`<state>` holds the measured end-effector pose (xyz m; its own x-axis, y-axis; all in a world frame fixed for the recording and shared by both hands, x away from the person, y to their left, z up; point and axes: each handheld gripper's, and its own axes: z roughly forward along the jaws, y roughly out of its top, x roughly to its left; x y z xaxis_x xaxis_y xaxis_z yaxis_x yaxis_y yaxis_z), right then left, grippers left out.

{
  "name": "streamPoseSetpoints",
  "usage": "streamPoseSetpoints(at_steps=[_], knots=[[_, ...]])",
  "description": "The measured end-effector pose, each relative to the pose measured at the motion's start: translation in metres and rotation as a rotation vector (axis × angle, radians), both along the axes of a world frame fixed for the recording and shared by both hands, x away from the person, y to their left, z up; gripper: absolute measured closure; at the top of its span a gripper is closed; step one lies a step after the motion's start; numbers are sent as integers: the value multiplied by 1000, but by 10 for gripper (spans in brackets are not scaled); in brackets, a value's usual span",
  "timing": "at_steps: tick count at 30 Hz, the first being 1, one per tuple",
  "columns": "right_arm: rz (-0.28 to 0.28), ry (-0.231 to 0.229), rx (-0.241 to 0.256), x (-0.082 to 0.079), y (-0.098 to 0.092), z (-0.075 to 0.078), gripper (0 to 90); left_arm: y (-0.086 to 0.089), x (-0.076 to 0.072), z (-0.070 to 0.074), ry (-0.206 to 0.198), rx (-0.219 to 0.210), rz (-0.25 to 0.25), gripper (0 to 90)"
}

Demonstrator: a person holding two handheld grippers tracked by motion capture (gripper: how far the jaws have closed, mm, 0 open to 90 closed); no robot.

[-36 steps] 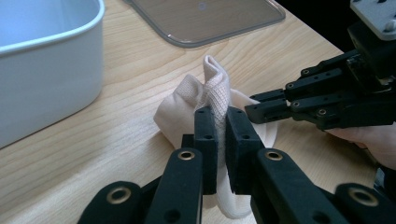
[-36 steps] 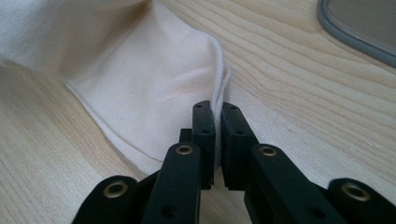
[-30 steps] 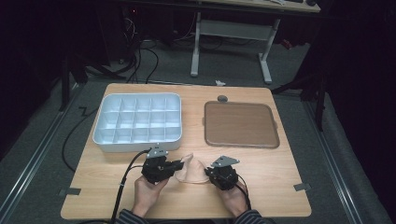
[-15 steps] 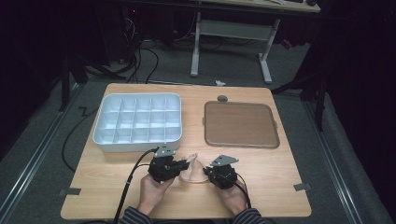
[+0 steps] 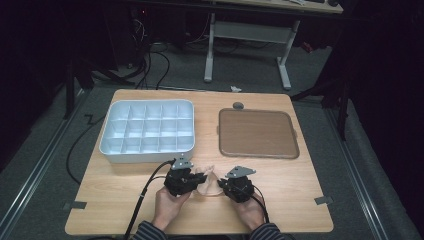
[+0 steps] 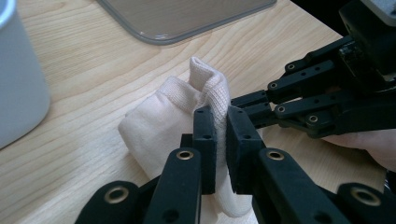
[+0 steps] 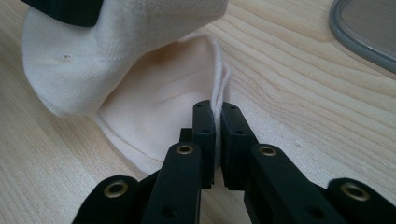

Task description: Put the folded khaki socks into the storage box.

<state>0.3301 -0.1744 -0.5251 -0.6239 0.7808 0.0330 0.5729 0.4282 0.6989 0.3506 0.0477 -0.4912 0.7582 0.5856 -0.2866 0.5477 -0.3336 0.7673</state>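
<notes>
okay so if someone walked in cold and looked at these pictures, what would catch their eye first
Probably the cream sock at the table's near edge, pinched between both grippers: the left gripper is shut on its ribbed fold, the right gripper on its edge. Behind them sit a white compartment tray at left and a brown mat at right.

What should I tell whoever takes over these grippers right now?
Left gripper: shut on a raised fold of the sock.
Right gripper: shut on the sock's thin edge.
The sock is held between both, low over the table's near edge, in front of the white compartment tray; the brown tray lies to the right.
Done: both grips are set.
Left: probably folding, then placing the sock; neither tray holds anything yet.
</notes>
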Motion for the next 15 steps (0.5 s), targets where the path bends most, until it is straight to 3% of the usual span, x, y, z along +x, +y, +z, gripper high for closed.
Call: streamPoseSetpoints(at_steps=[15], knots=[[2,1,6,0,0,0,855,-15,2,-10,21,25,-3,820]])
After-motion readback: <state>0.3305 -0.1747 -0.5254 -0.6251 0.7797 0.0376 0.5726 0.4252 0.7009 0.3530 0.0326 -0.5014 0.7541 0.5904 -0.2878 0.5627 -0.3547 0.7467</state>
